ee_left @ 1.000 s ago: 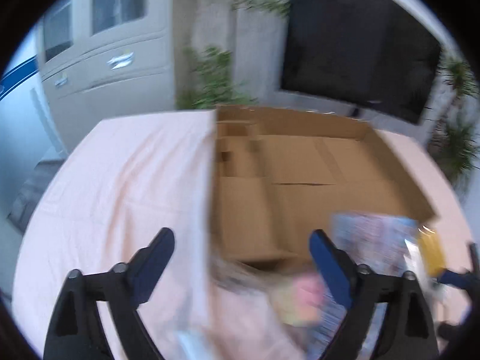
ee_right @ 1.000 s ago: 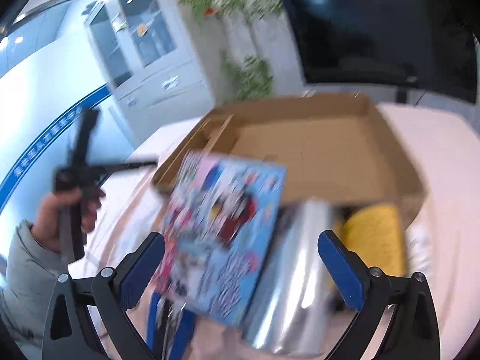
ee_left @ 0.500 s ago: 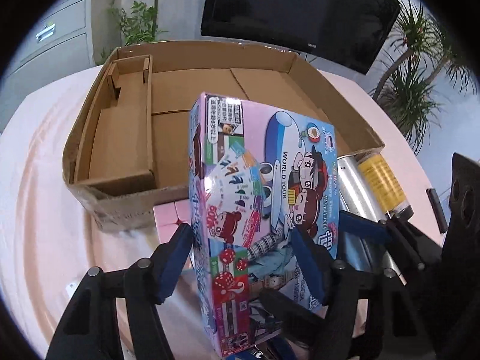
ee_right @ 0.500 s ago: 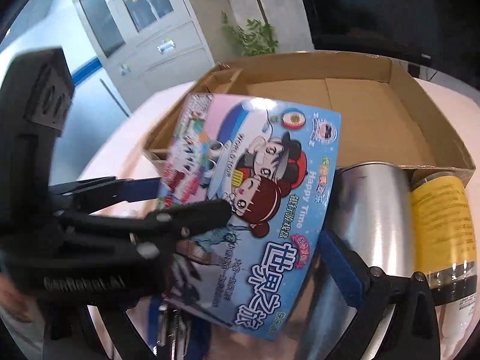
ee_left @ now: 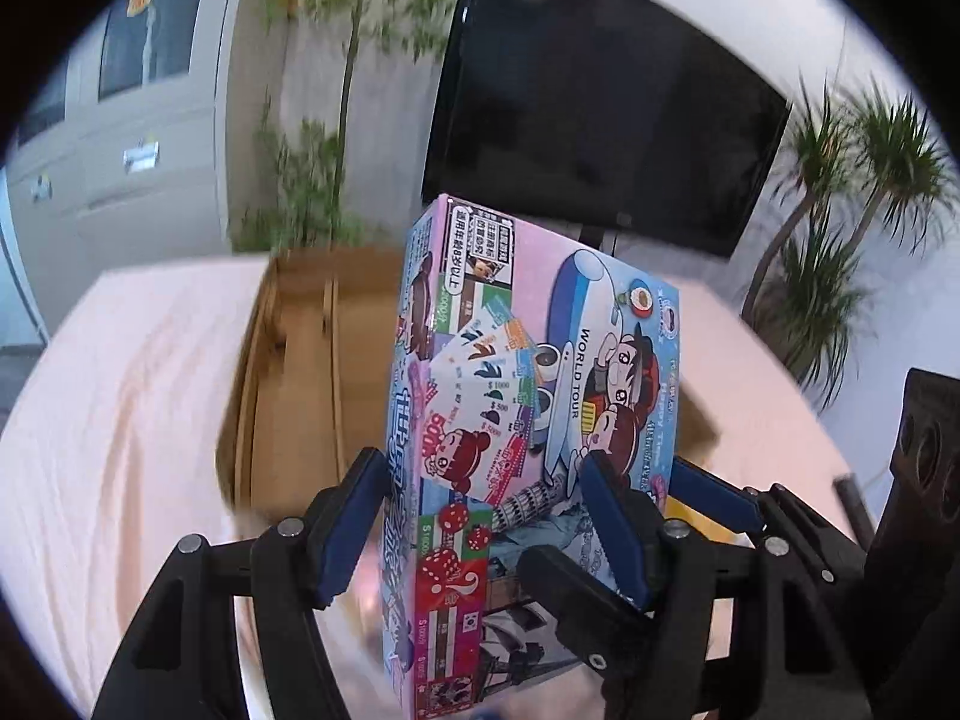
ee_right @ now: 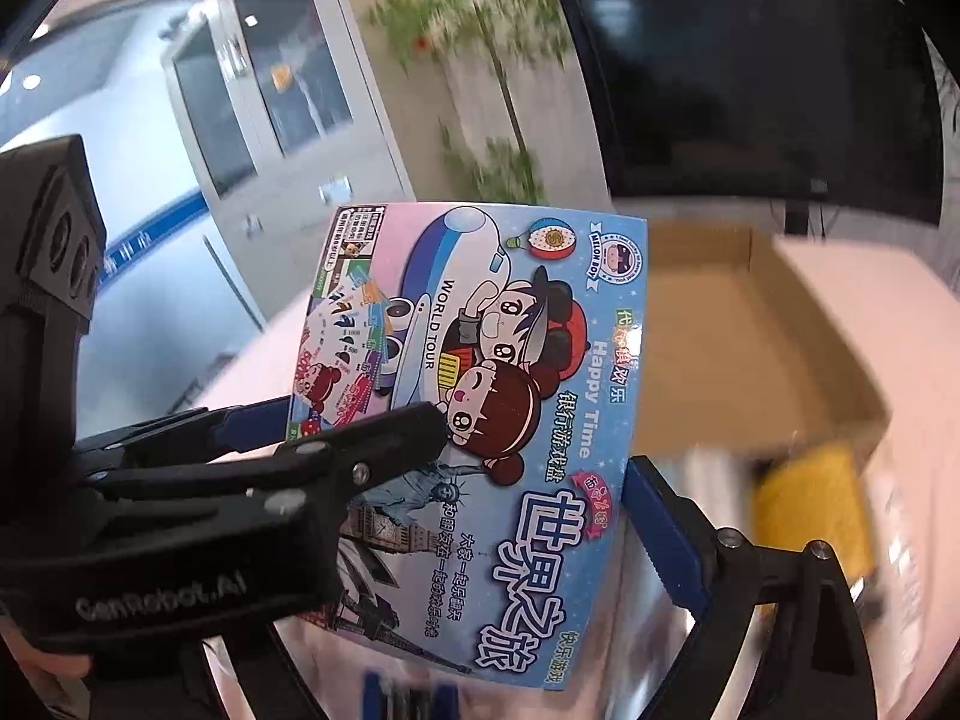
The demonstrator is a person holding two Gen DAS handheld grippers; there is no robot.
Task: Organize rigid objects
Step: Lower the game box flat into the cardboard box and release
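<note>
A colourful board-game box [ee_left: 528,420] is lifted clear of the pink-clothed surface [ee_left: 120,420], blocking most of the open cardboard box [ee_left: 288,372] behind it, whose visible interior shows bare cardboard and a divider along one side. The left hand-held gripper [ee_left: 486,528] pinches the game box across its narrow thickness; the right hand-held gripper [ee_right: 456,516], whose jaws have just been narrowing, straddles its width — one pad meets the right edge, the other is hidden. Below, blurred, lie a silvery cylinder [ee_right: 708,468] and something yellow [ee_right: 810,498]. Behind stand a dark screen [ee_left: 600,96], potted plants [ee_left: 840,240] and a grey cabinet [ee_left: 132,120].
</note>
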